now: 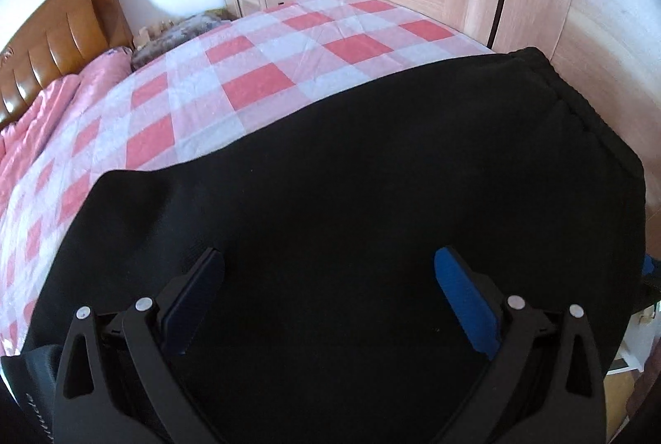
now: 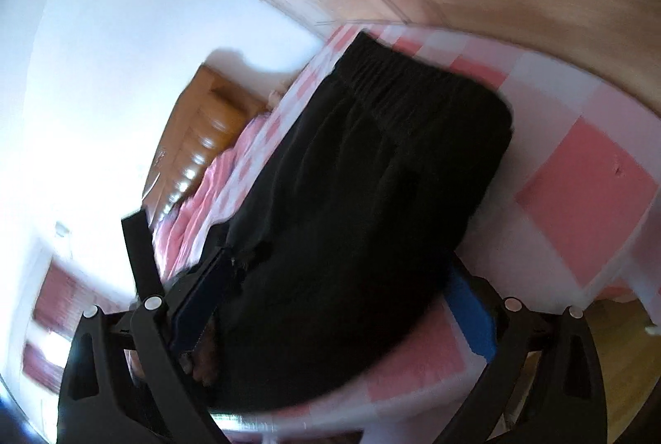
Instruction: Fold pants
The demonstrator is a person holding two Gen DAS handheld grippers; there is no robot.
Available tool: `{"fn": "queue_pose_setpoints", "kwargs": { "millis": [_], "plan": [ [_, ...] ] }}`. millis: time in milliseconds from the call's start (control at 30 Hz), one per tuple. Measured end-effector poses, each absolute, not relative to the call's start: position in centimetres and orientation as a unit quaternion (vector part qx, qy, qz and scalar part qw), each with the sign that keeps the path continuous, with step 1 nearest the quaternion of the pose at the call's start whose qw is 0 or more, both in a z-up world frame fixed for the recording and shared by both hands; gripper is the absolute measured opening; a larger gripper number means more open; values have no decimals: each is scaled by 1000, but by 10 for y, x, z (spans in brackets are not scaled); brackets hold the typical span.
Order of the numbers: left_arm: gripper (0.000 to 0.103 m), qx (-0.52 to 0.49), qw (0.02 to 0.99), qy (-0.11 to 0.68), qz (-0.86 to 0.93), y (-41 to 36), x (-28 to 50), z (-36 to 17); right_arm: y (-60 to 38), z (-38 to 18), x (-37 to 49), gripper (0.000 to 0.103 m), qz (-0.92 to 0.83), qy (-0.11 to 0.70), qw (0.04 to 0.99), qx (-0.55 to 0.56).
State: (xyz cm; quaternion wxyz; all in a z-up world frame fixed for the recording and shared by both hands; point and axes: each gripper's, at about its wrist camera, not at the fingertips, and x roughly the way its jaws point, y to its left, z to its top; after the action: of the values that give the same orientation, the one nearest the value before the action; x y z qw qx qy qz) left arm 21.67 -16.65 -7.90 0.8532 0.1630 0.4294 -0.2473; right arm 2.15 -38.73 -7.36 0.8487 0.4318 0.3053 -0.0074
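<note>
Pants (image 1: 372, 175) lie on the bed (image 1: 256, 80), seemingly folded once, waistband at 1 o'clock; further folds remain. Left hand-held gripper (image 1: 328, 270) spread apart; right hand-held gripper (image 2: 334, 278) likewise, straddling cloth.

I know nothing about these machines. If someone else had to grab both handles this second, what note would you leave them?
Left tool: open, above the black pants, holding nothing.
Right tool: open, fingers either side of the pants; that view is blurred, so contact is unclear.
Pants lie on the checked bed sheet, waistband at the far end; they look at least partly folded.
Left: finish the fold and smooth it.
</note>
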Motion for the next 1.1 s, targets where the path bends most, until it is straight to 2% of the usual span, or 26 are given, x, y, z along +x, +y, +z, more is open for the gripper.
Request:
{"fn": "queue_pose_setpoints", "kwargs": {
  "millis": [100, 167, 233, 300, 333, 400, 633, 733, 933, 1100],
  "plan": [
    [102, 163, 853, 430, -248, -167, 217, -79, -380, -71, 23, 96, -19, 312, 860, 403],
    [102, 165, 851, 432, -248, -167, 217, -78, -375, -71, 25, 80, -34, 323, 870, 371],
    [101, 169, 848, 437, -249, -169, 218, -74, -378, -71, 27, 75, -39, 328, 866, 376],
    [101, 158, 846, 439, -258, -171, 222, -60, -381, -71, 27, 59, -44, 331, 863, 379],
    [101, 152, 845, 440, -262, -173, 224, -54, -381, -70, 26, 42, -46, 326, 868, 373],
    [101, 139, 841, 443, -277, -184, 232, -29, -377, -65, 22, 34, -49, 315, 883, 344],
    [101, 134, 765, 508, -372, -279, 236, 34, -321, -44, 15, 31, -111, 271, 945, 146],
    [101, 208, 727, 529, -385, -344, 217, 42, -314, -45, 13, 31, -122, 266, 949, 120],
    [101, 400, 655, 543, -342, -433, 167, 3, -304, -40, 11, 31, -127, 260, 954, 80],
    [101, 508, 635, 514, -274, -454, 149, -26, -290, -33, 10, 31, -119, 247, 960, 51]
  ]
}}
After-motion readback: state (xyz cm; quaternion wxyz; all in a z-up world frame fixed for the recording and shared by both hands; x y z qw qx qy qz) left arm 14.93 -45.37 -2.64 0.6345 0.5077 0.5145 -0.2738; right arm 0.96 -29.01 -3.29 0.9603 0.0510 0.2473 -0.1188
